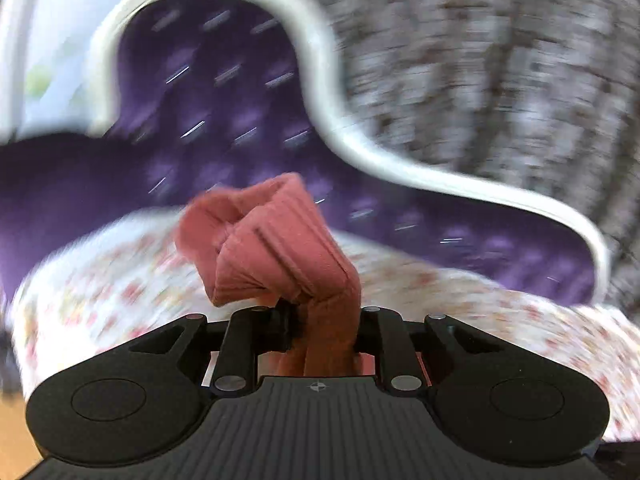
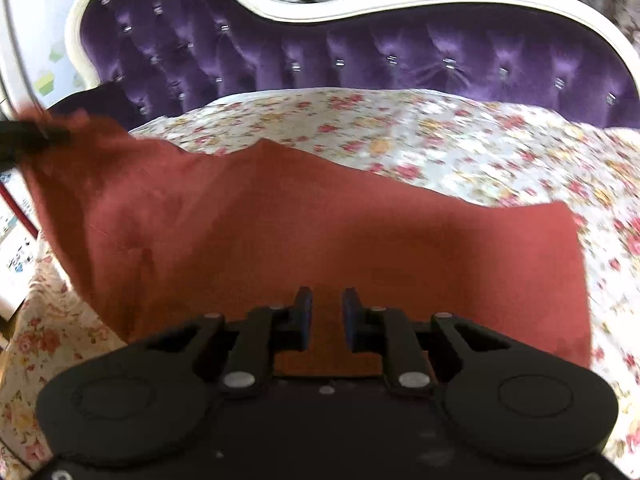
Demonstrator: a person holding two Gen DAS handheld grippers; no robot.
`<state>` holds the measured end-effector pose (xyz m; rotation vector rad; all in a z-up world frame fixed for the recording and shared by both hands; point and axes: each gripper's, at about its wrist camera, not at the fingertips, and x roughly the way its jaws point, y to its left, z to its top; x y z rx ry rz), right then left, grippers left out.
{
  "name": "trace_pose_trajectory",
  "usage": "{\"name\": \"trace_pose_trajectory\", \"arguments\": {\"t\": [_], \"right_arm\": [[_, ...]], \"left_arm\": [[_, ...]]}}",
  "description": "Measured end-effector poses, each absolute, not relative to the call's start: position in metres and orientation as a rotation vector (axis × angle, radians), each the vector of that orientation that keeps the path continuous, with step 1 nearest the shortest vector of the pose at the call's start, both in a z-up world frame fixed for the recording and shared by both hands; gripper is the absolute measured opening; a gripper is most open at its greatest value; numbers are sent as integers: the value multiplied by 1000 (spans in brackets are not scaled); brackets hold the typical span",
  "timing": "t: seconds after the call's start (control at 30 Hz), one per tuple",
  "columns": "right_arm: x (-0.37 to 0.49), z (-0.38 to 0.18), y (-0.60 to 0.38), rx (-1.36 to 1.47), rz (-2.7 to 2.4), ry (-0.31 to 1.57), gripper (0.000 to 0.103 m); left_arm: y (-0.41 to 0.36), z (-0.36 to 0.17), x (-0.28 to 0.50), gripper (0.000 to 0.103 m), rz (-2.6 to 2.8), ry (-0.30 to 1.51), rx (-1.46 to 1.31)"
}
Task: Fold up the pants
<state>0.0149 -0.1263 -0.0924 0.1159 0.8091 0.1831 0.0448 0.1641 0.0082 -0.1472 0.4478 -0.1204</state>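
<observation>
Bunched pants [image 1: 276, 248] are pinched in the left tool [image 1: 320, 320] mid-fold, while the right tool [image 2: 327, 316], parted and empty at frame bottom, would likely be needed to seize cloth next.

The pants [image 2: 304, 232] lie spread on the bed [image 2: 460, 136], in front of the headboard [image 2: 360, 64]. The left tool [image 1: 320, 320] grips a bunched corner of the pants at the bed's left side, lifted off the bed. The right tool [image 2: 327, 316] hangs over the pants' near edge, its 2 fingers [image 2: 305, 312] apart with cloth showing between them.
</observation>
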Motion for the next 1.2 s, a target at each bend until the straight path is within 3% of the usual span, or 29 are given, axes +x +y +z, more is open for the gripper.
{"name": "trace_pose_trajectory", "arguments": {"t": [0.17,0.33,0.4,0.5,0.57,0.77,0.93,1.03,1.2], "right_arm": [[3,-98,-157,175,121,810,19],[-9,-102,-192,215,53,811,19],[-14,-103,-204,231,28,812,19],[-19,-105,-216,254,9,826,19],[-24,-103,-223,266,7,823,19],[-29,-93,-236,267,-27,811,23],[-32,-83,-254,340,-114,766,32],[-30,-77,-258,366,-130,730,40],[-15,-80,-252,422,-19,742,50]], "left_arm": [[63,20,18,22,-429,455,-44],[-16,-29,20,47,-765,667,-52],[-29,-40,16,48,-831,709,-69],[-28,-37,9,53,-839,688,-63],[-17,-35,13,62,-795,674,-65],[41,-51,43,64,-571,724,-123],[40,-98,51,64,-539,931,-20],[31,-98,34,68,-540,892,53],[48,-101,33,68,-539,897,-81]]}}
